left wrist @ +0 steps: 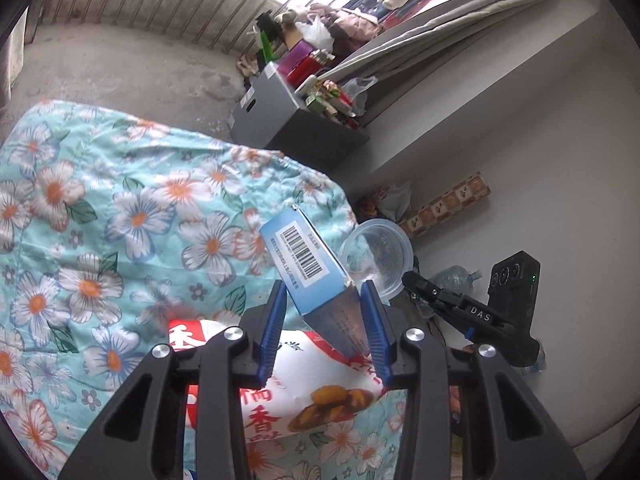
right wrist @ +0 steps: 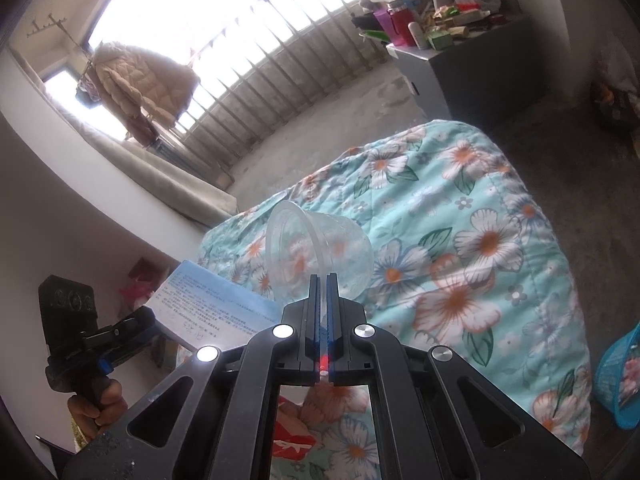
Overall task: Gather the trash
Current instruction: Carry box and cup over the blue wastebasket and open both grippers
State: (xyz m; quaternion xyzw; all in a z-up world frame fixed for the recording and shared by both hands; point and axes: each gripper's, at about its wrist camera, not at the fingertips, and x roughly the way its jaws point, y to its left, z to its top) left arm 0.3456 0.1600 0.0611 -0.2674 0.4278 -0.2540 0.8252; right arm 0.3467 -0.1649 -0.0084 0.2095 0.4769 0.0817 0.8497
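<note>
While the left tongs [left wrist: 324, 312] clamp a blue carton [left wrist: 306, 270] above the floral quilt [left wrist: 120, 208], a snack bag [left wrist: 304, 392] lies on that quilt beneath them. Right of the carton, the right tongs [right wrist: 324, 280] pinch the rim of a clear plastic cup [right wrist: 320, 248] held over the quilt.

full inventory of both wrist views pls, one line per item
box: 1, light blue with barcode, held in left claw
plastic cup: 1, clear, rim pinched in right claw
snack bag: 1, white and red, lying on quilt under left claw
basket: 1, blue mesh, on floor at right edge beside bed
quilt: 1, teal floral, covering bed
cabinet: 1, grey, cluttered top, by wall
coat: 1, beige, hanging at window
left claw: shut on box
right claw: shut on cup rim
</note>
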